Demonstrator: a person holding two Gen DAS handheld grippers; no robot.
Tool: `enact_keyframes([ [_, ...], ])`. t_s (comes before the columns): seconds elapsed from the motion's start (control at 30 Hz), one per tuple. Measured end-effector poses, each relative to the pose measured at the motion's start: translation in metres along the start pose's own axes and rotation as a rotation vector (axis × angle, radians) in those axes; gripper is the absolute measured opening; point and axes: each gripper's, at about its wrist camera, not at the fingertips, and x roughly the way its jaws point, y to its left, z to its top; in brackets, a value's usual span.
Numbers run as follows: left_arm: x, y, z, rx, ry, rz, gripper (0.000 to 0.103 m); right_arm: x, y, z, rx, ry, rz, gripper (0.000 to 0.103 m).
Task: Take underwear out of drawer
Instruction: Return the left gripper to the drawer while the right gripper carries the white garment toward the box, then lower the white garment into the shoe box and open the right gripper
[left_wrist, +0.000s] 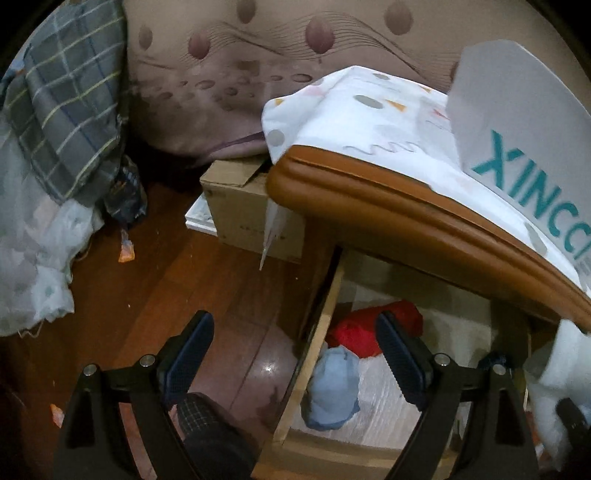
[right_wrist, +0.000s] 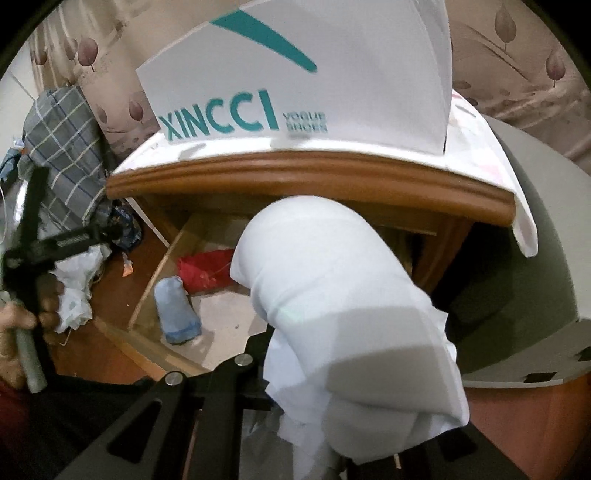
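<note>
The wooden drawer (left_wrist: 317, 343) of the nightstand is pulled open. A red garment (left_wrist: 362, 334) and a rolled light-blue garment (left_wrist: 332, 391) lie inside it; both also show in the right wrist view, the red one (right_wrist: 203, 271) and the blue one (right_wrist: 175, 310). My left gripper (left_wrist: 295, 354) is open and empty, above the drawer's left edge. My right gripper (right_wrist: 351, 424) is shut on a rolled white underwear (right_wrist: 332, 288), held above the drawer's right side; the cloth hides its fingers. The white roll also shows at the right edge of the left wrist view (left_wrist: 554, 373).
The nightstand top (left_wrist: 406, 206) overhangs the drawer and carries a white patterned cloth (left_wrist: 369, 110) and a XINCCI shoe box (right_wrist: 295, 85). A cardboard box (left_wrist: 240, 206) stands on the wood floor at left. A plaid bedding pile (left_wrist: 62, 122) lies far left.
</note>
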Motion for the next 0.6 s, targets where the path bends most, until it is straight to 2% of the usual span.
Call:
enact_keyframes([
  [0.1,0.000,0.004,0.004,-0.040,-0.006,0.006,0.087,-0.010,0.005,0.005,-0.002,0.003,-0.003,0.011],
  [0.2,-0.001,0.002,0.008,-0.015,-0.023,0.049,0.088,-0.027,0.010,0.007,0.004,-0.006,0.021,0.011],
  [0.37,-0.001,0.005,0.008,-0.032,0.006,-0.010,0.088,-0.068,0.028,0.016,-0.021,-0.076,0.034,0.011],
  [0.47,-0.005,0.006,0.010,-0.022,-0.017,0.013,0.088,-0.094,0.035,0.030,-0.019,-0.112,0.053,0.011],
  [0.6,-0.007,0.010,0.010,-0.043,-0.008,-0.002,0.089,-0.130,0.042,0.056,-0.023,-0.177,0.084,0.011],
])
